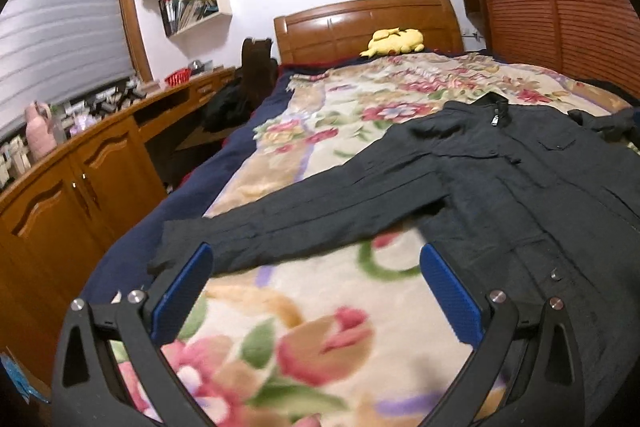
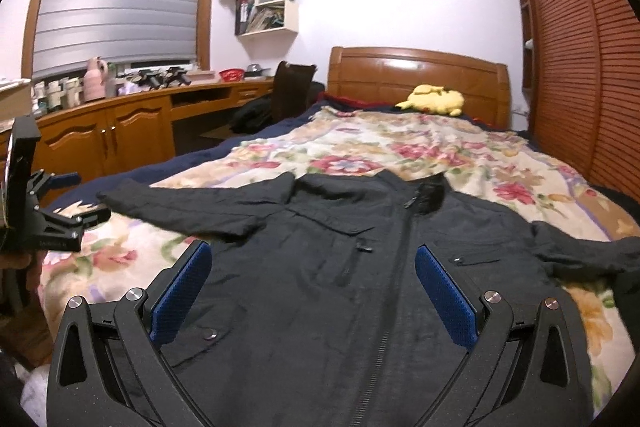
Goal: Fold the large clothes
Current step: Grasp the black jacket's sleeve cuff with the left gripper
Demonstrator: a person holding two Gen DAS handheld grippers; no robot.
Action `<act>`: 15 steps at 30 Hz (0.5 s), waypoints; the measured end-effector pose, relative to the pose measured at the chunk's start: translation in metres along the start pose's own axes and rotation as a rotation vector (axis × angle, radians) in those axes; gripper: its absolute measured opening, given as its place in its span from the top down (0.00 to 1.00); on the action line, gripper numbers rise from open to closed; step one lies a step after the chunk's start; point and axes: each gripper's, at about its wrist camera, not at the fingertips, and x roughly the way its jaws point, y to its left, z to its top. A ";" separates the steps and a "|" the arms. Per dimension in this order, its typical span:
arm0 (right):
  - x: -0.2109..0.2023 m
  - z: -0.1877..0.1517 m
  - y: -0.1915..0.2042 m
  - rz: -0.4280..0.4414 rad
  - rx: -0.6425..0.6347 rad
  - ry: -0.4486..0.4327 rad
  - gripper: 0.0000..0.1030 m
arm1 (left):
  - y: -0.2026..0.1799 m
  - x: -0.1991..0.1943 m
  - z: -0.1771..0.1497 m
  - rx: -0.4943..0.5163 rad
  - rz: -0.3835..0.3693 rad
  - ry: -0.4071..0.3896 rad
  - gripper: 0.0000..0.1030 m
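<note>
A dark jacket [image 2: 360, 267] is laid flat, front up and zipped, on the floral blanket [image 2: 400, 151] of a bed, its collar turned toward the wooden headboard [image 2: 420, 75] and both sleeves stretched outward. The left claw [image 1: 316, 267] is held spread over the blanket just beside the cuff of one sleeve [image 1: 280, 223], nothing being pinched. The right claw [image 2: 312, 267] is held spread above the jacket's chest, likewise empty. A yellow plush toy [image 2: 436, 99] is seen by the headboard.
</note>
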 end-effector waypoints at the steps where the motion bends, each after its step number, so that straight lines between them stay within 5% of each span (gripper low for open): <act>1: 0.002 0.000 0.004 0.009 -0.004 0.006 0.00 | 0.011 0.003 -0.001 -0.015 -0.016 0.016 0.00; 6: 0.016 0.000 0.023 0.066 -0.034 0.041 0.00 | 0.057 0.018 -0.007 -0.076 -0.079 0.069 0.00; 15: 0.041 -0.001 0.043 0.153 -0.035 0.127 0.00 | 0.112 0.063 -0.017 -0.098 -0.032 0.162 0.07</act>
